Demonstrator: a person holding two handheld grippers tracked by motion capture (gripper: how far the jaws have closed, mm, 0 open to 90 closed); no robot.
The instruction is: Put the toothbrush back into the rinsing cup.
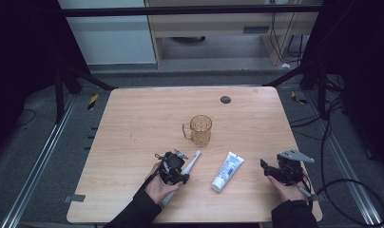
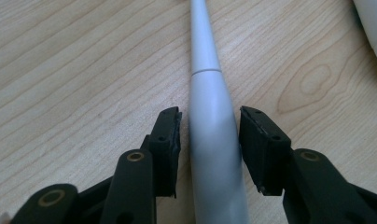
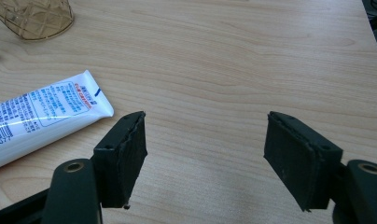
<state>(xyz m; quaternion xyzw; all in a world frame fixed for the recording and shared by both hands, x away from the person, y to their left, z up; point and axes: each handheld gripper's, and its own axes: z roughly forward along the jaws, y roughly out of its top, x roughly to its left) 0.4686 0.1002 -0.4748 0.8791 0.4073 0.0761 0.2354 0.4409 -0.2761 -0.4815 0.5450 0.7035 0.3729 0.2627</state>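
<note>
The left claw [image 2: 210,140] is straddling a toothbrush [image 2: 214,154] beside the cup [image 1: 200,129], jaws spread, not yet pinching; its smooth, light handle may slip.

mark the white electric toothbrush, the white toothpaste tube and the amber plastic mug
white electric toothbrush [image 2: 213,140]: left gripper view, handle between the jaws
white toothpaste tube [image 1: 227,170]: high view, mid-body label
amber plastic mug [image 1: 201,131]: high view, side wall

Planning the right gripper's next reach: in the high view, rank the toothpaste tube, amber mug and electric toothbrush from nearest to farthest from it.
1. Toothpaste tube: lying just left of the right gripper.
2. Amber mug: farther up the table, left of the gripper.
3. Electric toothbrush: beyond the tube, between the left gripper's fingers. It ranks close to the mug.
</note>
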